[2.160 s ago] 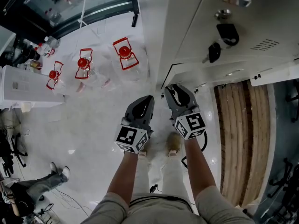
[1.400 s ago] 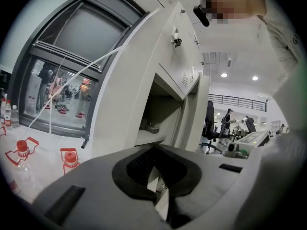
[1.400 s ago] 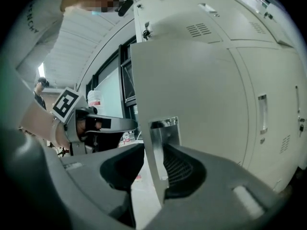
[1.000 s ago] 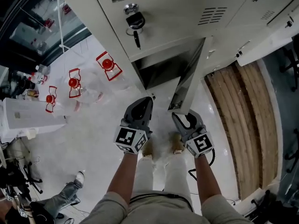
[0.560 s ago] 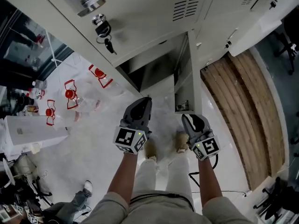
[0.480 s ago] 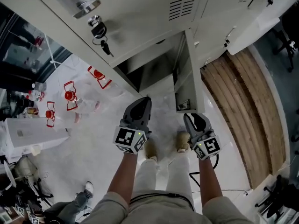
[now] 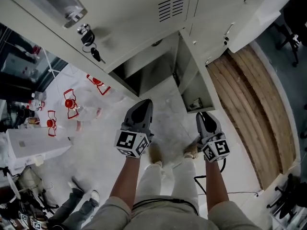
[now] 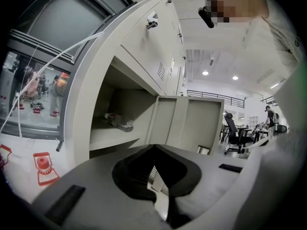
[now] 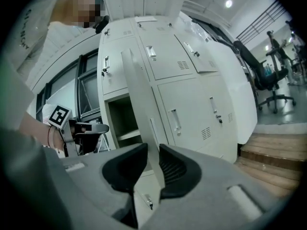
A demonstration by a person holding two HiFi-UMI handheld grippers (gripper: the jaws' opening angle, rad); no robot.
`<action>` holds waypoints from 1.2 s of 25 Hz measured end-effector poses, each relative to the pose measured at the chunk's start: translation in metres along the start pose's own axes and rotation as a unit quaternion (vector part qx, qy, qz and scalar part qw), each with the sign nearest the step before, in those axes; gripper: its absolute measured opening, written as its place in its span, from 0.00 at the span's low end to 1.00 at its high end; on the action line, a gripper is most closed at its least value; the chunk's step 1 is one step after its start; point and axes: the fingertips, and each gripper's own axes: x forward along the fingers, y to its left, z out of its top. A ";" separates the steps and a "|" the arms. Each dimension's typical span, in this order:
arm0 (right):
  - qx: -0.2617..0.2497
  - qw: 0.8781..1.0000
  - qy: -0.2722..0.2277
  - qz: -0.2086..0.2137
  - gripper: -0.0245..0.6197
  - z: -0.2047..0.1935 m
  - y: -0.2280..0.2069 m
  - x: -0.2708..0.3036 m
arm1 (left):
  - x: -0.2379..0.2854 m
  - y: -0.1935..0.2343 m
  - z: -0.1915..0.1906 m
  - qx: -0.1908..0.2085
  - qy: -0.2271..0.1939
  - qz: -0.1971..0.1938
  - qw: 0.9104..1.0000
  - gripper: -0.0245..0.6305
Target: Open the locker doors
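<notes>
A person stands facing a bank of off-white metal lockers (image 7: 139,8), seen steeply from above, with a two-jaw gripper in each hand. One lower locker door (image 7: 193,78) hangs wide open. It has swung out to the person's right, and its grey inner face is showing. The compartment (image 7: 146,73) it uncovers is shadowed. The left gripper view shows a clear plastic bottle (image 8: 120,124) lying on its side on the shelf inside.

The right gripper (image 7: 205,115) is near the door's free edge. In its own view the jaws stand apart with a narrow gap, and they have just been closing. The thin edge of the door (image 9: 139,104) lines up with that gap. The pads do not visibly press on it, and whether the edge sits between the tips or just beyond them cannot be told.

The left gripper (image 7: 145,102) points toward the open compartment. Its jaw tips are clenched together and hold nothing (only a hollow shows behind the tips).

A bunch of keys (image 7: 91,44) hangs from the lock of a closed door at upper left. On the pale glossy floor (image 7: 96,147) to the left lie clear water jugs (image 7: 69,104) with red caps and handles. A wooden step (image 7: 249,104) runs along the right. An office chair (image 8: 233,133) stands well beyond the door.
</notes>
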 end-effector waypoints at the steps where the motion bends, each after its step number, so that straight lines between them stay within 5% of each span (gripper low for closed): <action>1: 0.005 1.000 -0.003 -0.006 0.16 0.001 -0.004 -0.001 | 0.001 0.000 0.000 0.000 0.000 0.000 1.000 0.04; 18: 0.059 0.994 -0.037 -0.083 0.04 0.029 -0.093 -0.004 | 0.000 -0.003 0.020 0.005 -0.014 0.037 0.999 0.04; 30: 0.053 0.994 -0.003 -0.097 0.04 0.047 -0.127 0.008 | -0.016 -0.007 0.017 -0.019 -0.022 0.095 0.995 0.04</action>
